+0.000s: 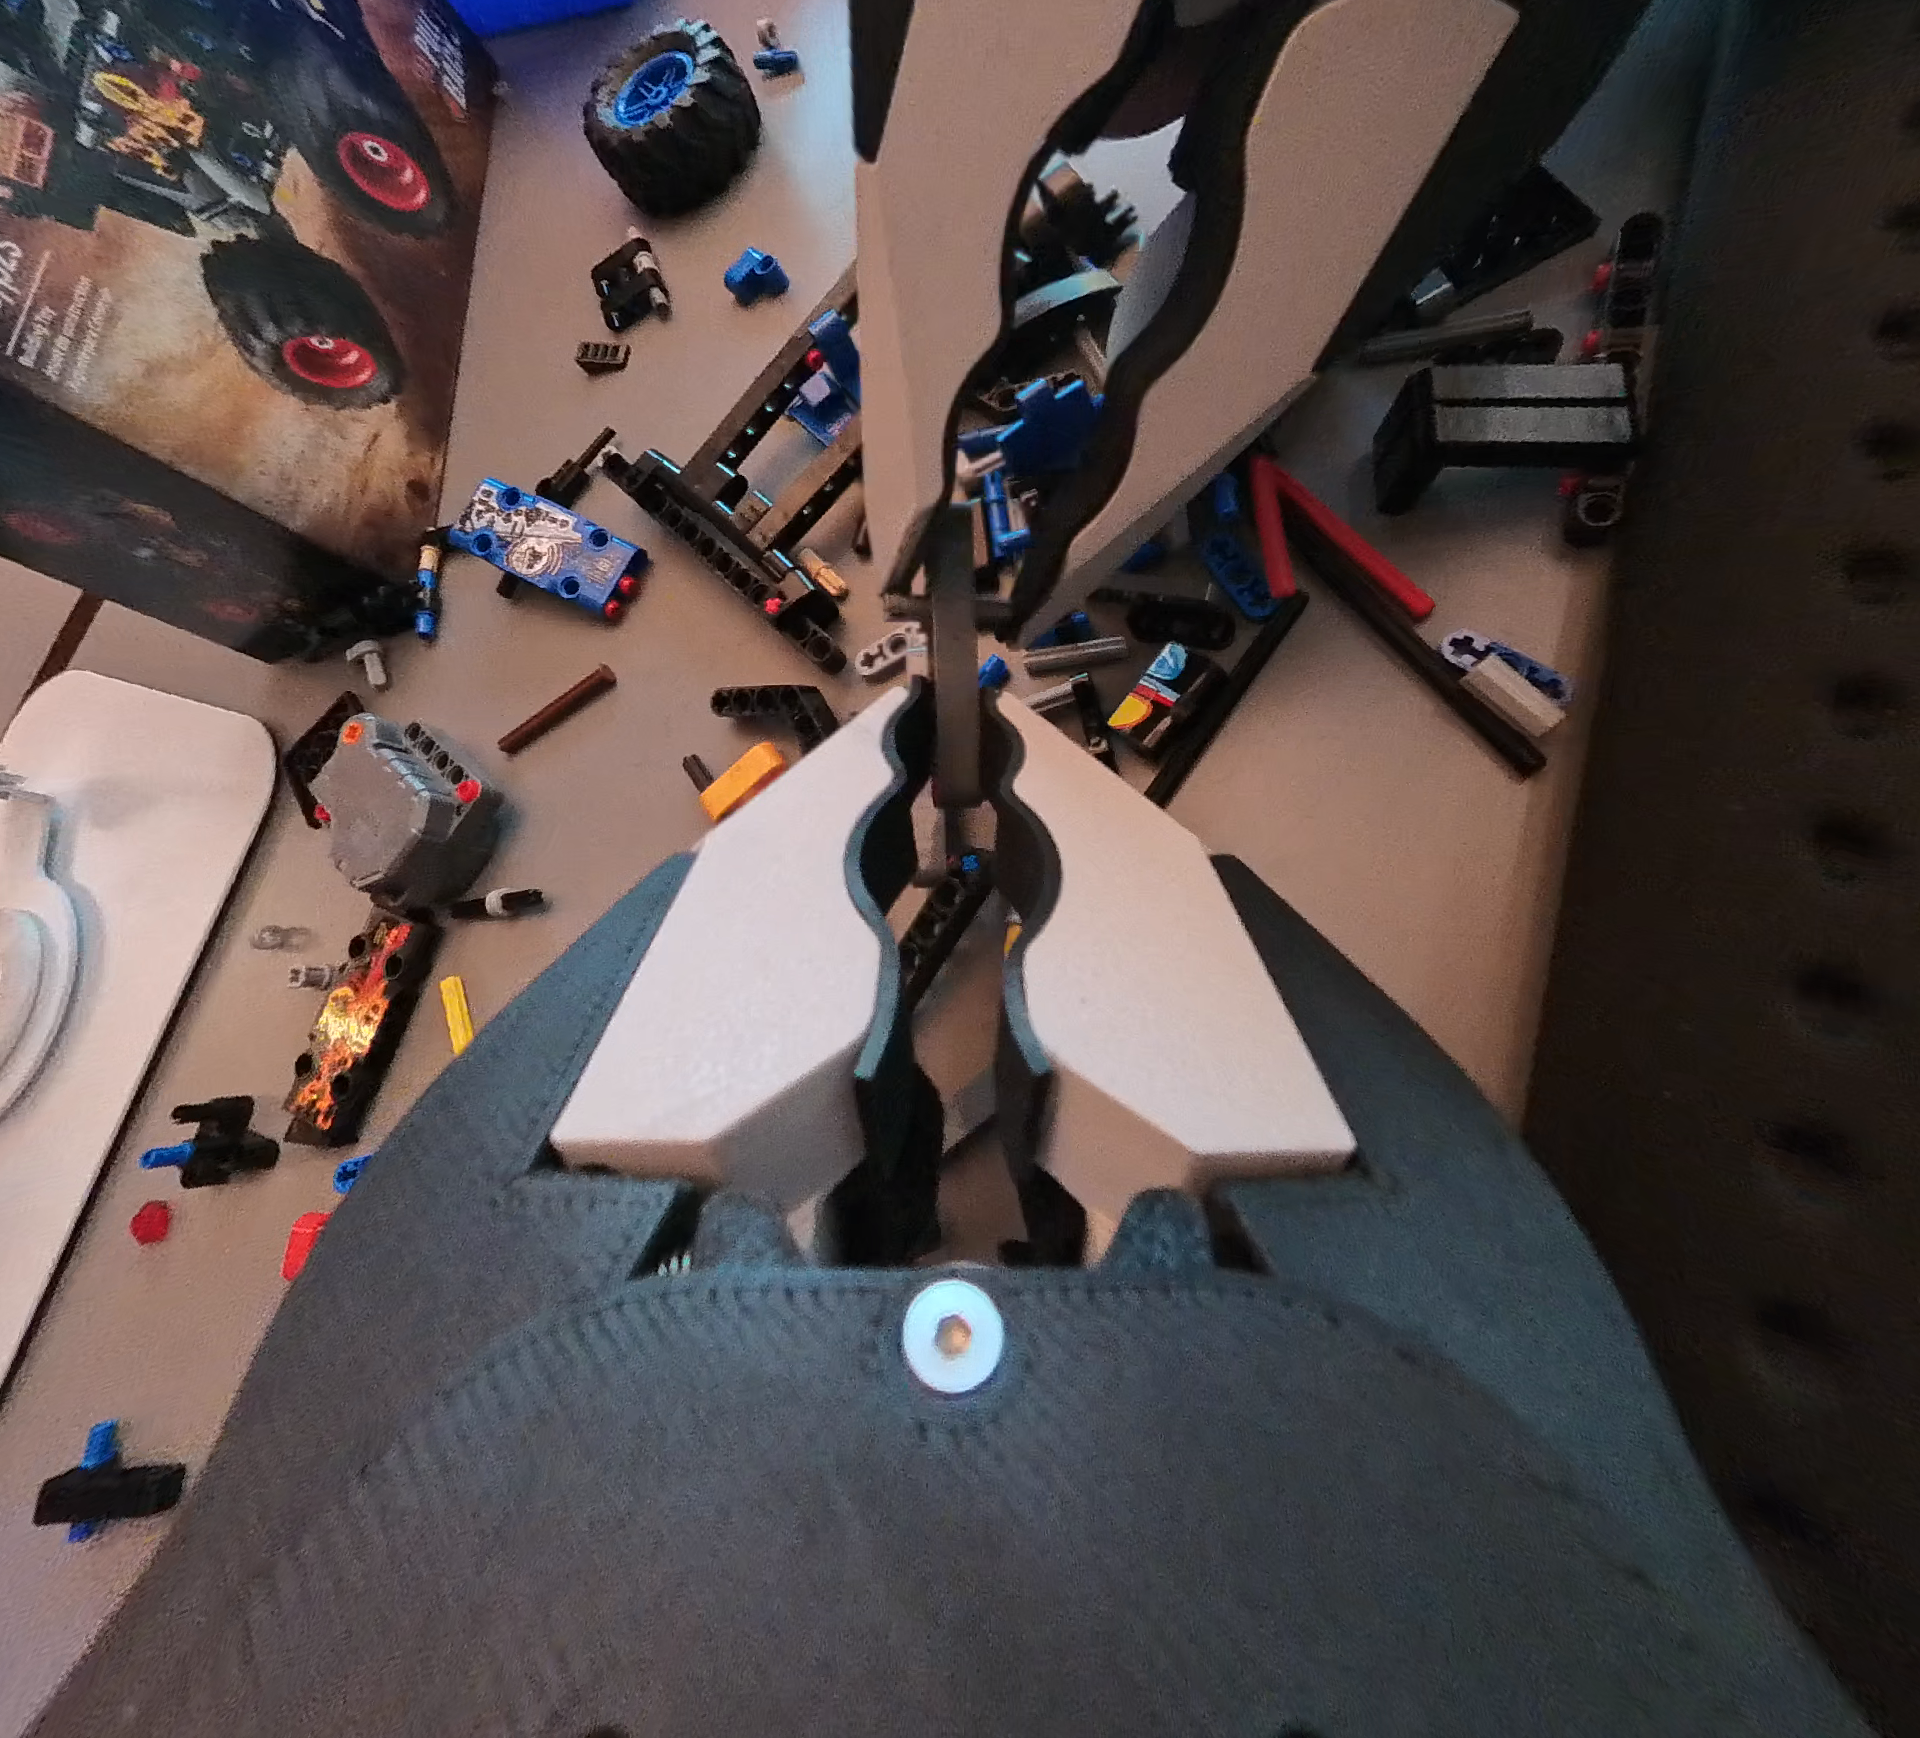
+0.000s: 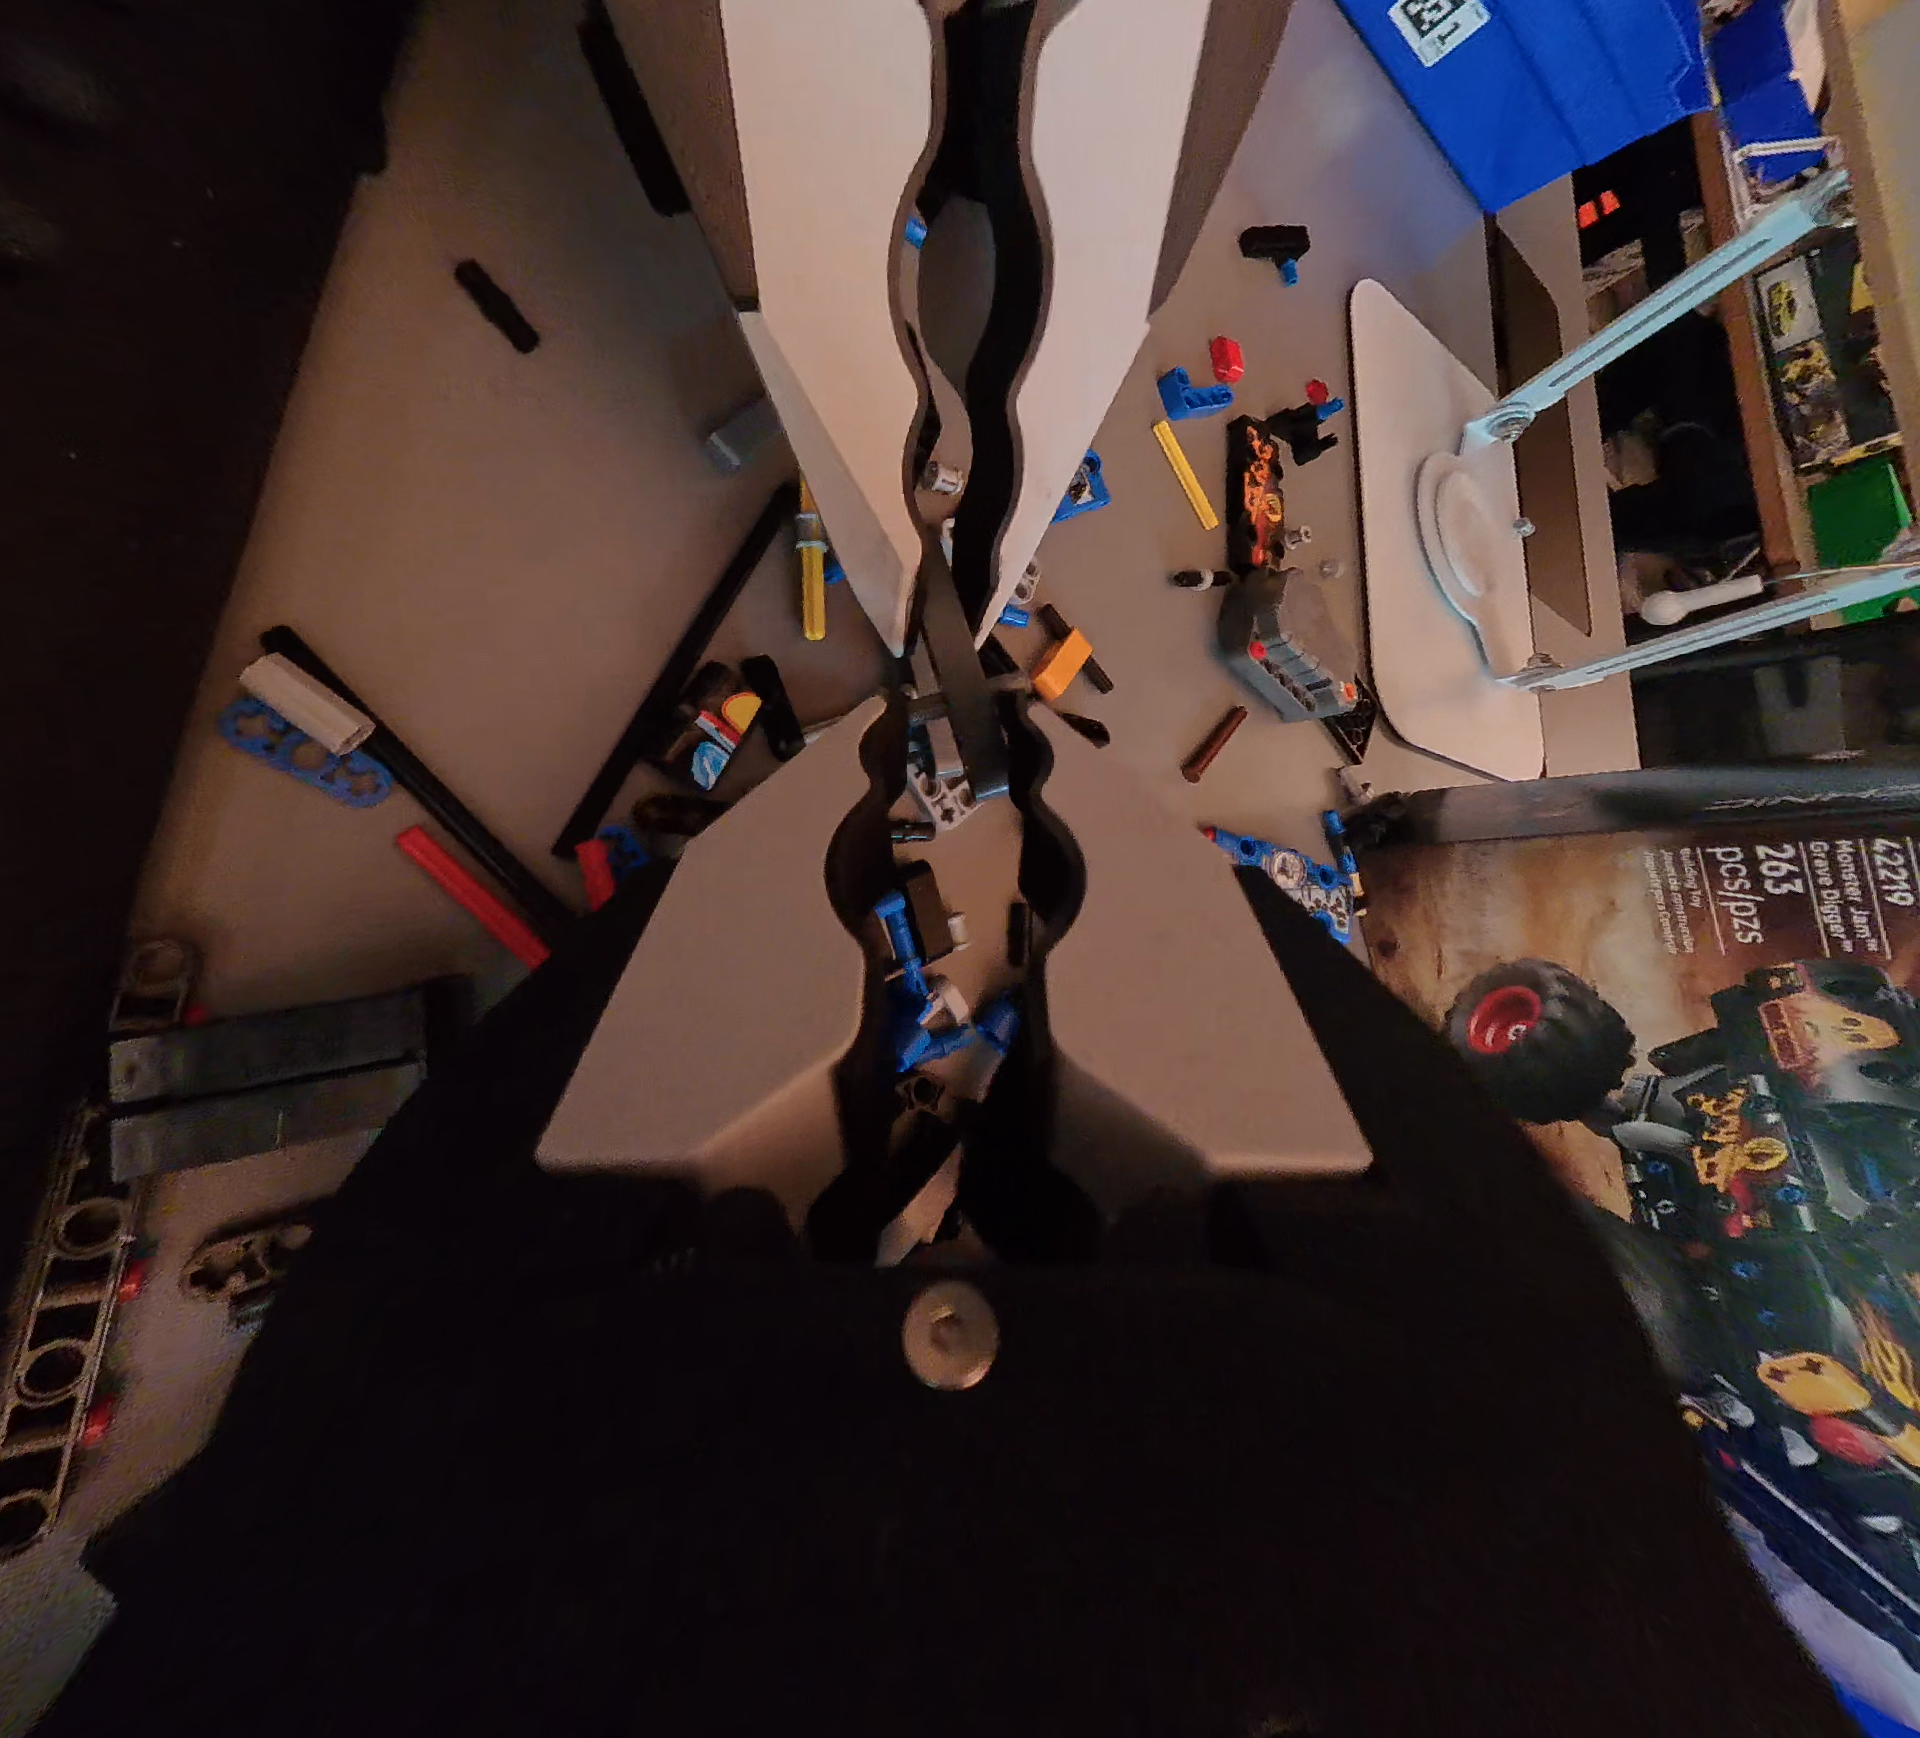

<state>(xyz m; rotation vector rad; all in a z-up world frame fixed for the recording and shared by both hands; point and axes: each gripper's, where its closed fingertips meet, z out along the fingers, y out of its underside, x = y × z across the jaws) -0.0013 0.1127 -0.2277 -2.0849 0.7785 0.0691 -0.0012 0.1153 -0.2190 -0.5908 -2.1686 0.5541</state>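
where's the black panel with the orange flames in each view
Left wrist view: the flame panel lies at lower left on the table, just below the grey motor block.
Right wrist view: the flame panel lies right of centre, just above that grey block.
Shared landmark: the yellow rod beside it.

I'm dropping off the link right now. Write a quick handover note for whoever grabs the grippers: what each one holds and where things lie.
Left gripper: shut on one end of a thin dark strip, above the table.
Right gripper: shut on the strip's other end, tip to tip with the left.
Below them: loose toy parts scattered across the table.
In the left wrist view: blue-hubbed wheel and toy box at far left, grey block beside the white tray.
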